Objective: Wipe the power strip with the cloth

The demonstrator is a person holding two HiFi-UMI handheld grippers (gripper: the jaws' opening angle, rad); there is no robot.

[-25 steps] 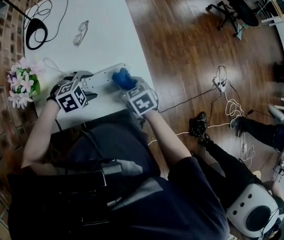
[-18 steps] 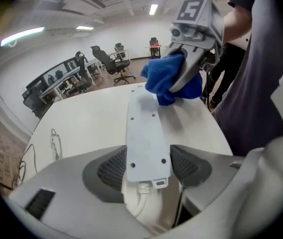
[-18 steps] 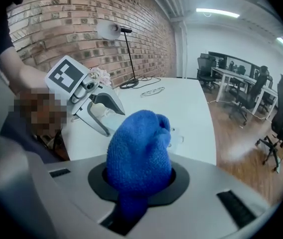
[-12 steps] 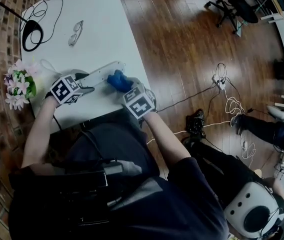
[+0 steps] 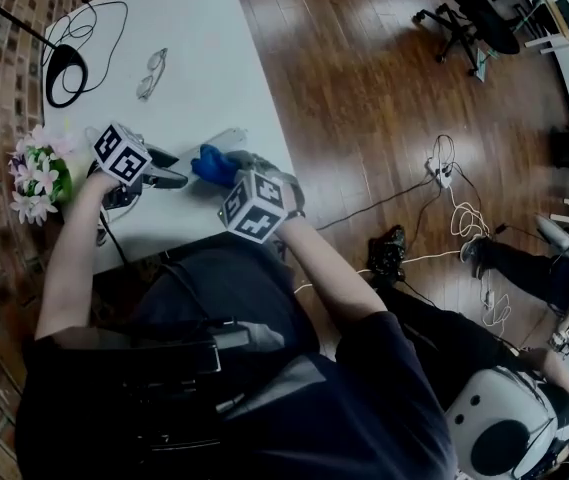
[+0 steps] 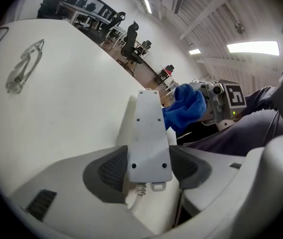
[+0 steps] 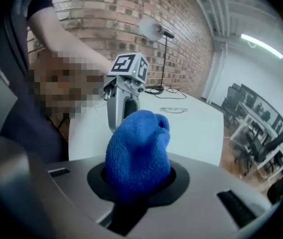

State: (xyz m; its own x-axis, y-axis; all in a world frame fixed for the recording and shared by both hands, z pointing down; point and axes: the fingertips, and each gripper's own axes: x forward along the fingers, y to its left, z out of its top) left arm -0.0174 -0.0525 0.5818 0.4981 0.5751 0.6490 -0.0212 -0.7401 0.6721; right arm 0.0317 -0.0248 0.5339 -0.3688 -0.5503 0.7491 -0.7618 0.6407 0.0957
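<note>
The white power strip [image 6: 148,133] is turned so that its screw-holed underside faces the left gripper view, cable end nearest. My left gripper [image 6: 150,166] is shut on it, both dark pads against its long edges; the jaws have just been closing with the strip between them. In the head view the strip's far end [image 5: 228,136] pokes out beyond the blue cloth [image 5: 212,165]. My right gripper [image 7: 137,176] is shut on the bunched cloth [image 7: 139,148], jaws eased slightly wider. The cloth [image 6: 183,106] sits against the strip's far right side. The left gripper [image 5: 164,172] and right gripper [image 5: 230,175] face each other.
The white table [image 5: 199,38] carries glasses [image 5: 151,73], a black cable loop [image 5: 64,68] and a pot of pink flowers [image 5: 36,173] at its left edge. The table's right edge drops to a wooden floor with cables and a person sitting there [image 5: 524,258].
The left gripper has rolled over and shifted left, turning the strip onto its edge. The right gripper has slid left along the strip with the cloth.
</note>
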